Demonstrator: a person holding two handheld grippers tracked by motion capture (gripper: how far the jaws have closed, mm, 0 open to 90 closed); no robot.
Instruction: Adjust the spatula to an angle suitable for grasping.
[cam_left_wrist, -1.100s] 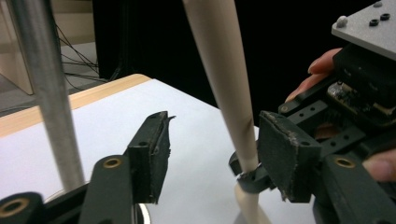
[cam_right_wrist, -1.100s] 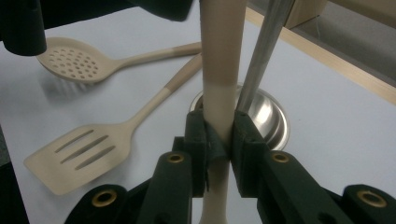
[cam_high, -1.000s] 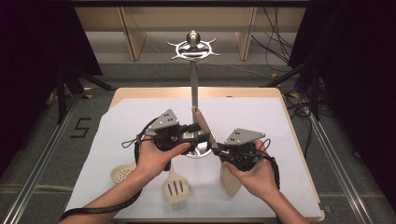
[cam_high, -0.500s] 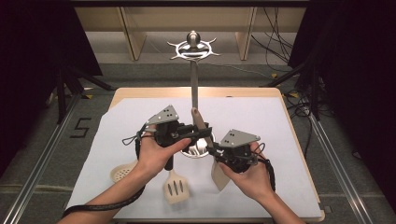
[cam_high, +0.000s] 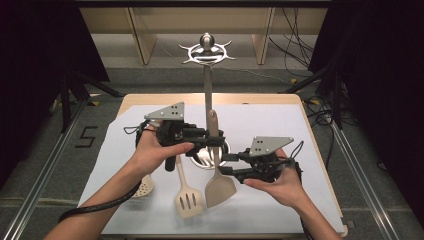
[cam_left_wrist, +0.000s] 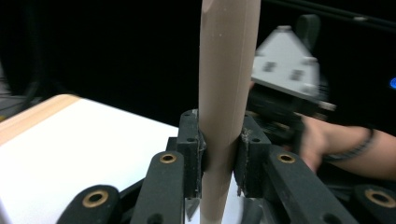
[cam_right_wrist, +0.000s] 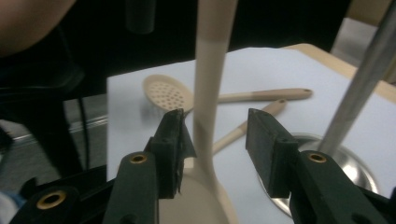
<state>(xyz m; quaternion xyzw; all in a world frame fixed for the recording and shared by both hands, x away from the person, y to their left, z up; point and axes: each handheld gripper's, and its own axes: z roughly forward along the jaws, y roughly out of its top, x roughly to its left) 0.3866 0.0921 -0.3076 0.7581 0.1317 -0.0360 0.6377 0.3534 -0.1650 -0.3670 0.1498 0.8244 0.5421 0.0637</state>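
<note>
- My left jaws (cam_left_wrist: 218, 158) clench the beige spatula (cam_high: 218, 165) by its handle, holding it upright at the centre of the high view, blade low.
- My right jaws (cam_right_wrist: 215, 140) have just been opening; the spatula's neck stands between them, untouched.
- A slotted turner (cam_high: 187, 197) and a perforated spoon (cam_high: 142, 186) lie on the white surface (cam_high: 270, 125), lower left.

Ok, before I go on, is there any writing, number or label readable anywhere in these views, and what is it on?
"5": dark figure on the grey floor left of the table.
Nothing legible on the solid spatula, the slotted spatula, the skimmer or the grey plates on the grippers, which carry holes but no lettering.
</note>
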